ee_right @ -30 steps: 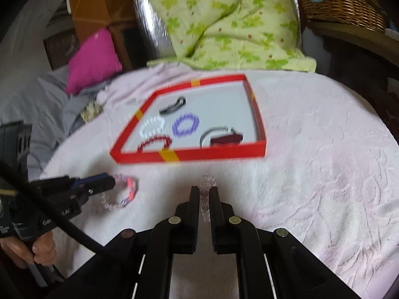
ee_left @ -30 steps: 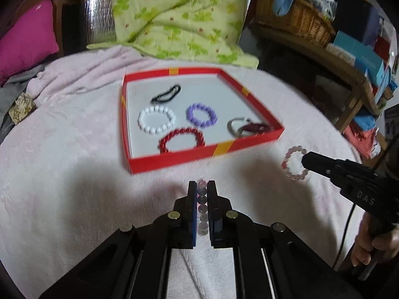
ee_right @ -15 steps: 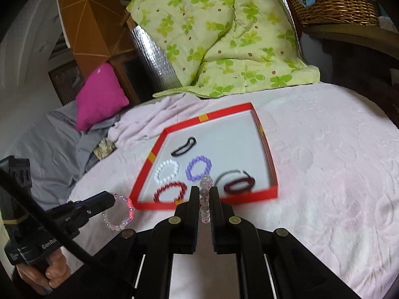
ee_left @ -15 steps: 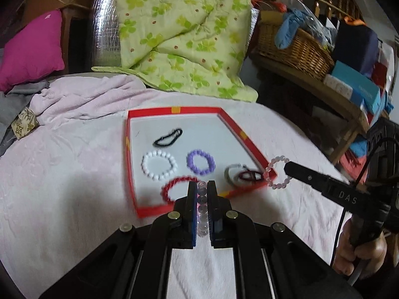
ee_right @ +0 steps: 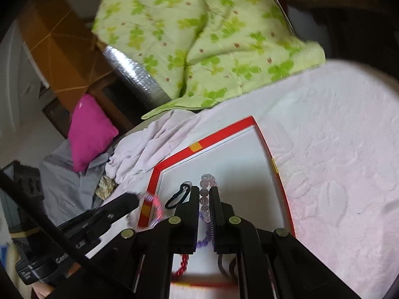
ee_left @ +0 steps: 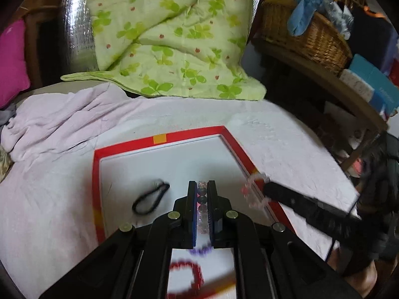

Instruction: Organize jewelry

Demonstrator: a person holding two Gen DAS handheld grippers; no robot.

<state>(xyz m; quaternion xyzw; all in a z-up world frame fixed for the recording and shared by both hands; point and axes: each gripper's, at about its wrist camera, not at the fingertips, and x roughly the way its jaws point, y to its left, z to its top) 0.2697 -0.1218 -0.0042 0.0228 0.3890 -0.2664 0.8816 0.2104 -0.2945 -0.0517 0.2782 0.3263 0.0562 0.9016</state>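
Bracelets: left tool is clamped on a clear/pale pink bead bracelet, over the red-rimmed white tray. Right tool grips a clear pink bead bracelet, also above tray. Black cord loop lies inside at 10 o'clock of left tool. Purple bead bracelet & red bead bracelet sit at 6, blurred. Tray rests on pale pink blanket.

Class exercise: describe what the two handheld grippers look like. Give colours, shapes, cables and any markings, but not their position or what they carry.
The left gripper and the right gripper are matte black, each with two flat parallel fingers on angular linkage arms with round silver-brass pins. The left gripper's finger has a blue inner face. Seen from the right wrist view, a black cable crosses the left gripper's body, which carries partly legible white lettering.
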